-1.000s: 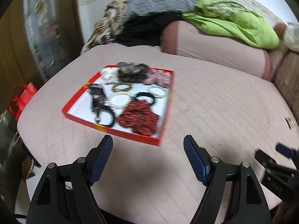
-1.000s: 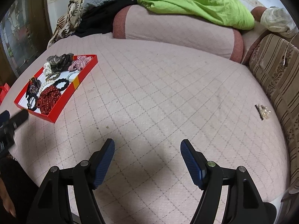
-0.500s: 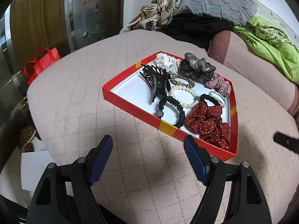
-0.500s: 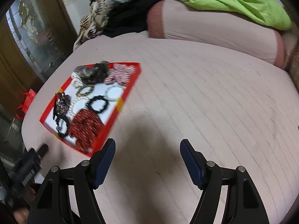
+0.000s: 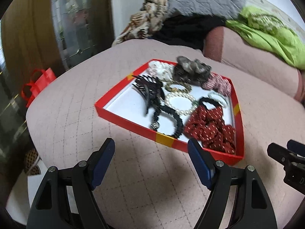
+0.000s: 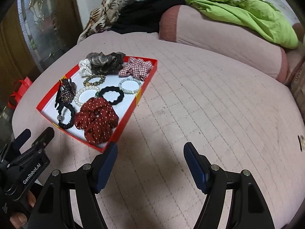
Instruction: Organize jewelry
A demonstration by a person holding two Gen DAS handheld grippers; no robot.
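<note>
Both grippers hover with fingers spread wide and nothing between them: the left gripper (image 5: 151, 148) just before the red tray (image 5: 122, 118), the right gripper (image 6: 150, 152) beside its near corner. The tray (on a pink quilted bed (image 6: 209, 105)) holds a red dotted scrunchie (image 6: 97, 120), a black hair tie (image 6: 111, 95), pearl bracelets (image 6: 130, 85) and what looks like a claw clip (image 5: 148, 91).

A red tray (image 6: 125, 118) with yellow bands holds a dark-red dotted scrunchie (image 6: 96, 119), a red-and-white checked scrunchie (image 6: 138, 68) and a white pearl bracelet (image 6: 84, 95).
</note>
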